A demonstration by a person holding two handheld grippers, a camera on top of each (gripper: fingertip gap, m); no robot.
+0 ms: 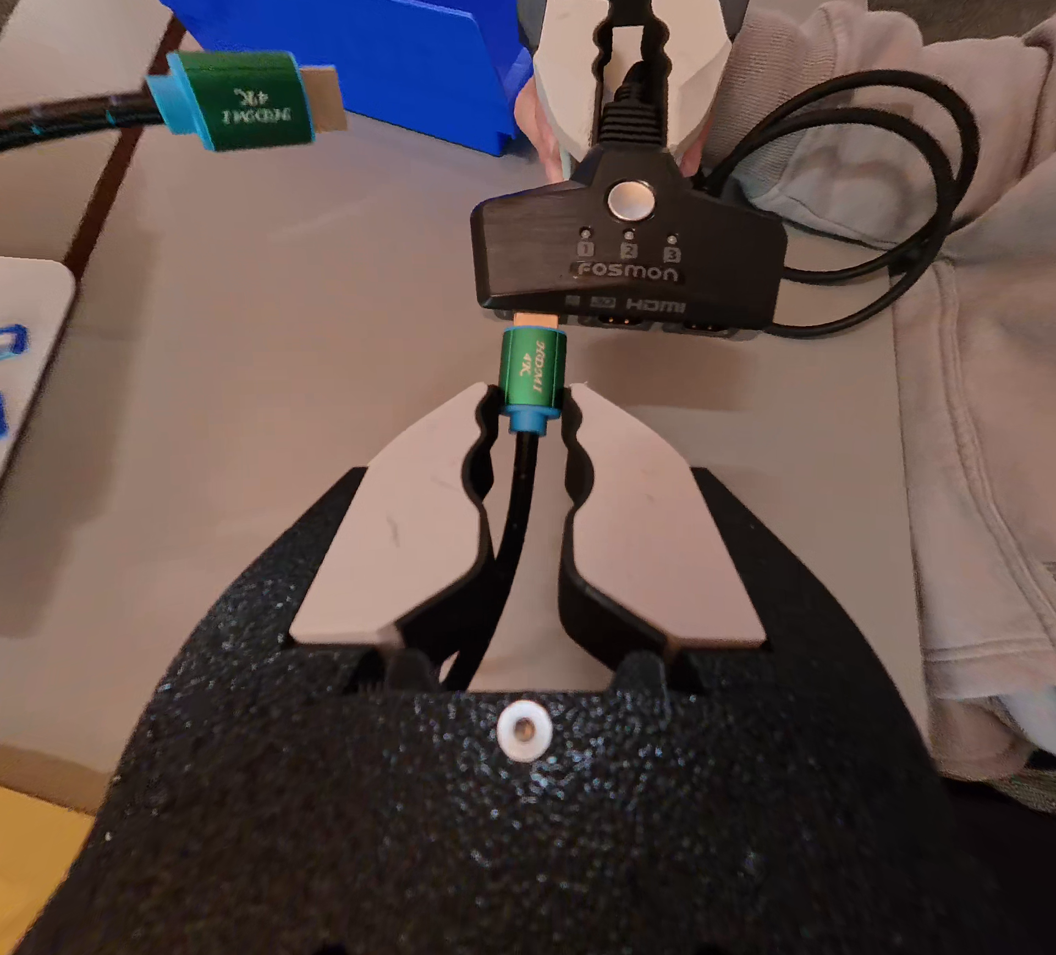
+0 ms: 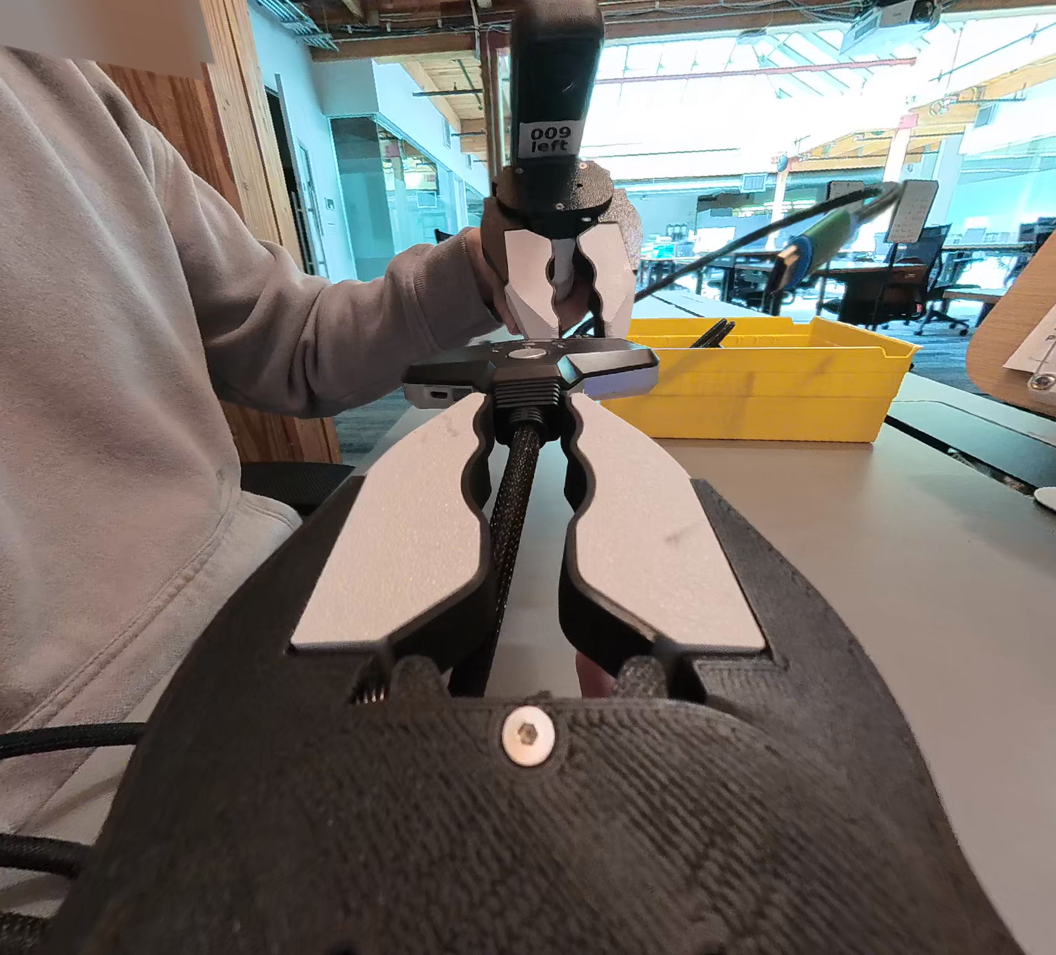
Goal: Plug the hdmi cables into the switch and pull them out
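Your green plug [image 1: 531, 368] sits partly in the black switch's [image 1: 628, 248] left port; a second green plug [image 1: 251, 99] hangs well left of it.

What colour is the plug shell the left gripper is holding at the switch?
Green shell with a blue collar and gold tip; clearest in the left wrist view.

Gold plug tip [image 1: 535, 320] inside switch [image 1: 627, 248]

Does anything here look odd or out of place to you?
One thing: a second green HDMI plug hangs in the air at the left on its stiff cable, unplugged. Otherwise it looks orderly: the left gripper holds a green plug at the black switch, gold tip partly showing, and the right gripper grips the switch's cable collar.
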